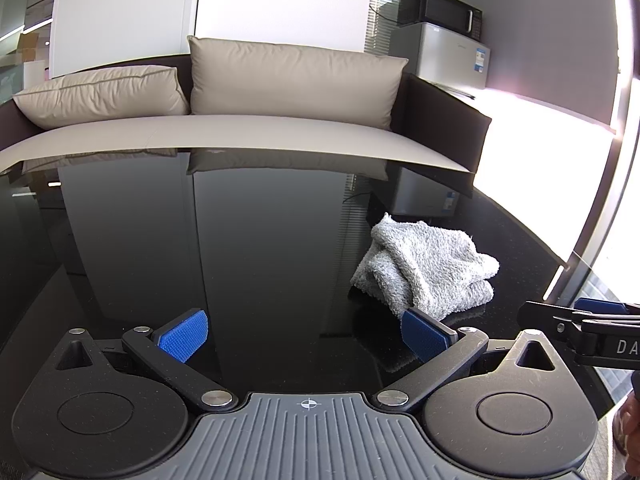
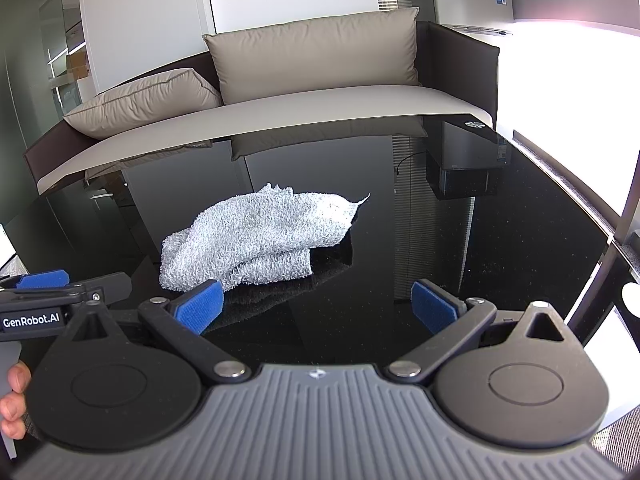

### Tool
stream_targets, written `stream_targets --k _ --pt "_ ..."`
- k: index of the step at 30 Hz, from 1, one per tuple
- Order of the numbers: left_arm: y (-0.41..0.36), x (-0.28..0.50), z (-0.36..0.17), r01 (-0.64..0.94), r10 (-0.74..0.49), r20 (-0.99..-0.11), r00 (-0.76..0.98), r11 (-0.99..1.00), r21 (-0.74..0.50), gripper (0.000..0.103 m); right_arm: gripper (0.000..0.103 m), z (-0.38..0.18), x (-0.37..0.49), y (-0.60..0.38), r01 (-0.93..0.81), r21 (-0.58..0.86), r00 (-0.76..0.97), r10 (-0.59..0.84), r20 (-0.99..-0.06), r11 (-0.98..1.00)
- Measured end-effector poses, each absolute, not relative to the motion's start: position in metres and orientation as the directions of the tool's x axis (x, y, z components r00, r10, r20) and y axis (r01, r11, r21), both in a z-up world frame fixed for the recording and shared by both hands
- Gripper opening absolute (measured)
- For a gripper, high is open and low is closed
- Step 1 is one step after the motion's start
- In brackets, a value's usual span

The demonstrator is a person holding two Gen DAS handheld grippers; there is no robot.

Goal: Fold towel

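A crumpled grey-white towel lies in a loose heap on the glossy black table. In the left wrist view it sits ahead and to the right, just beyond the right blue pad. My left gripper is open, nothing between its fingers. In the right wrist view the towel lies ahead and left of centre, its near edge just behind the left blue pad. My right gripper is open too and holds nothing. Each gripper shows at the edge of the other's view.
A sofa with beige cushions runs along the table's far edge. A small fridge with a microwave on top stands at the back right. Bright windows lie to the right. A person's hand grips the left handle.
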State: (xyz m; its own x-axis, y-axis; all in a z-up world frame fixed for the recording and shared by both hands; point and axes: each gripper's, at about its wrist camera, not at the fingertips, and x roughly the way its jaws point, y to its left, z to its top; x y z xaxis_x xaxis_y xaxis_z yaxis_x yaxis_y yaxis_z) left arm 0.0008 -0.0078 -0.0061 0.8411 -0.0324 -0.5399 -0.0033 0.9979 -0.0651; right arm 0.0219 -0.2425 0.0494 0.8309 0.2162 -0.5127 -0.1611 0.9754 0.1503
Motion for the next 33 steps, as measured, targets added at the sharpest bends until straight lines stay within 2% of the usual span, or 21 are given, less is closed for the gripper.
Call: stream_targets --k 33 --pt "-0.0059 0.0005 -0.0027 0.002 -0.038 -0.543 0.839 0.998 -0.067 0.102 0.102 0.0471 0.0240 -0.2408 -0.161 0.148 0.827 0.215 -0.519 0.976"
